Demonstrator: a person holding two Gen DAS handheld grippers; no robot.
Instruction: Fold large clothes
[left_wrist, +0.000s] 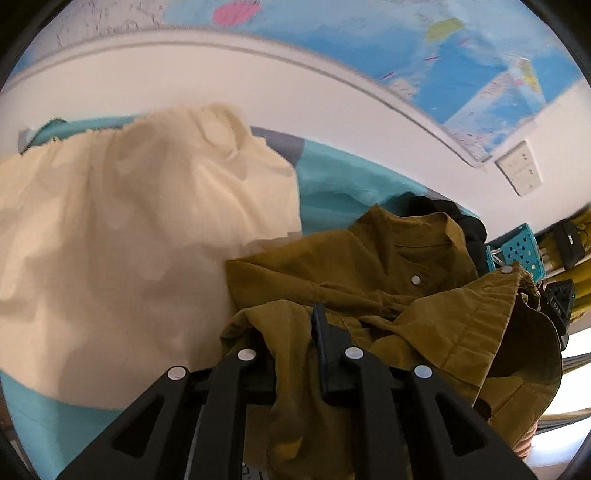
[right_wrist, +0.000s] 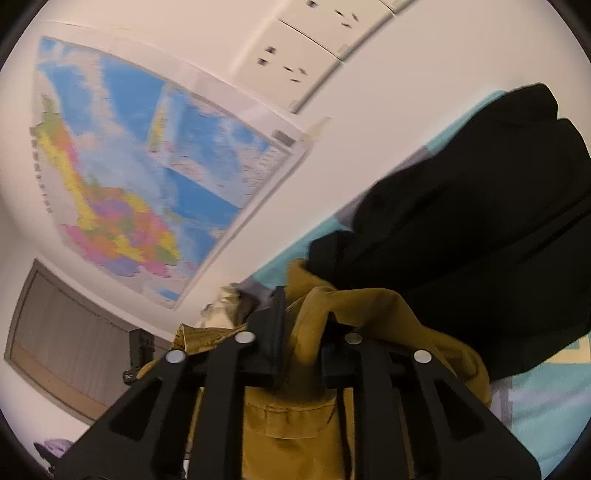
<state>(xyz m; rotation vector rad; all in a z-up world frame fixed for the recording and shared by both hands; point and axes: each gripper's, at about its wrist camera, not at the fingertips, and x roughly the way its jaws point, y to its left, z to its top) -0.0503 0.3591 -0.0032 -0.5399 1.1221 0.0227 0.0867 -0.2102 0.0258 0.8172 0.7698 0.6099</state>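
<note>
An olive-brown button shirt (left_wrist: 369, 291) lies crumpled on the teal bed cover (left_wrist: 332, 184), right of a cream garment (left_wrist: 140, 236). My left gripper (left_wrist: 295, 332) is shut on a fold of the olive shirt, with cloth draped over its fingers. In the right wrist view my right gripper (right_wrist: 303, 317) is shut on another part of the olive shirt (right_wrist: 295, 417), lifted off the bed. A black garment (right_wrist: 476, 236) lies just behind it on the teal cover (right_wrist: 546, 417).
A world map (right_wrist: 147, 177) hangs on the white wall, with wall sockets (right_wrist: 295, 55) beside it. A teal perforated basket (left_wrist: 521, 251) and yellow frame parts (left_wrist: 576, 258) stand at the bed's right end. A window with blinds (right_wrist: 62, 339) shows at lower left.
</note>
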